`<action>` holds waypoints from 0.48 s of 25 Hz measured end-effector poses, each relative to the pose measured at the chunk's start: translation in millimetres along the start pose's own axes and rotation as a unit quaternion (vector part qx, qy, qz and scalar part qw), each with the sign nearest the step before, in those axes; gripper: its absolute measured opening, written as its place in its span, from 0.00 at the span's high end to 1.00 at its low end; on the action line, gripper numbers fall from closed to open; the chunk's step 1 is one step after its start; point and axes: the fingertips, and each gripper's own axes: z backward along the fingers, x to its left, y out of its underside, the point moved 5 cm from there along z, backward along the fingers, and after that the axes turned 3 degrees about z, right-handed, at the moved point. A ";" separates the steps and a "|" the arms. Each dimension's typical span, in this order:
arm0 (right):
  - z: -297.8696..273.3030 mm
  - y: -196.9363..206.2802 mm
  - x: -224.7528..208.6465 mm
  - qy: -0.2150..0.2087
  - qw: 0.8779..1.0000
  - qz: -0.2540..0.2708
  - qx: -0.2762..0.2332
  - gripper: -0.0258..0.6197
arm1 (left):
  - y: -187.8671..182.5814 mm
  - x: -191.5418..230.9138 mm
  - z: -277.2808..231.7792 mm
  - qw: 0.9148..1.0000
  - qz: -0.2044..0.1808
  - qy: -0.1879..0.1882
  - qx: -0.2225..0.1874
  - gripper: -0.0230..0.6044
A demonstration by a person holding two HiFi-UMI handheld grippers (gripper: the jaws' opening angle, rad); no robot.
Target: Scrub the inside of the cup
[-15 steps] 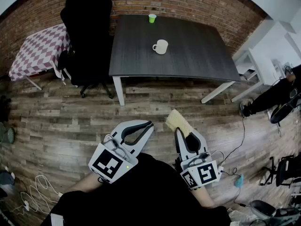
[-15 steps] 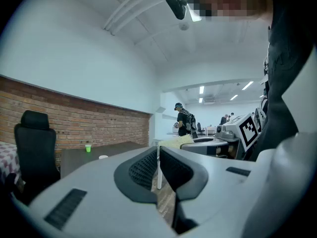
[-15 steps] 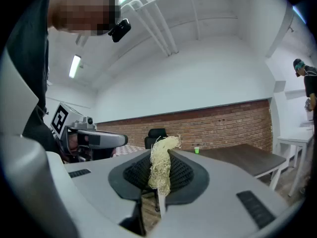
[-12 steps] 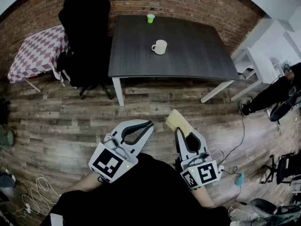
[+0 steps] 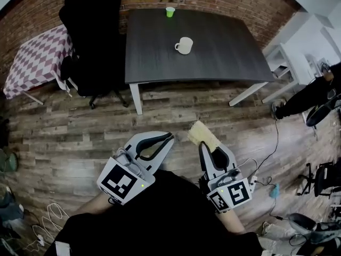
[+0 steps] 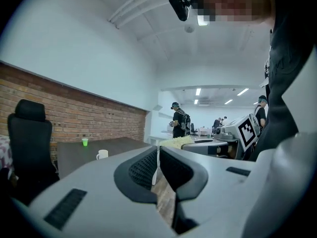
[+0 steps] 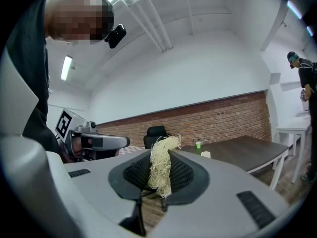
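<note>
My left tool (image 5: 168,138) is closed, jaws together with nothing between them. My right tool (image 5: 203,146) is clamped on a pale, stringy scrubber (image 5: 201,134), which sticks out past the jaw tips. I hold both tools low in front of me over the wooden floor (image 5: 64,137), side by side and pointing toward the dark desk (image 5: 229,57). The white cup (image 5: 184,45) stands upright near the middle of that desk, well apart from both tools. A small green cup (image 5: 170,12) sits by the desk's far edge, and a black office chair (image 5: 90,36) stands at its left side.
</note>
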 end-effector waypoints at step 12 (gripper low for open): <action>-75.7 48.1 -9.5 0.007 0.996 -0.022 0.090 0.83 | 46.8 74.4 -29.5 0.997 0.061 0.030 0.039 0.91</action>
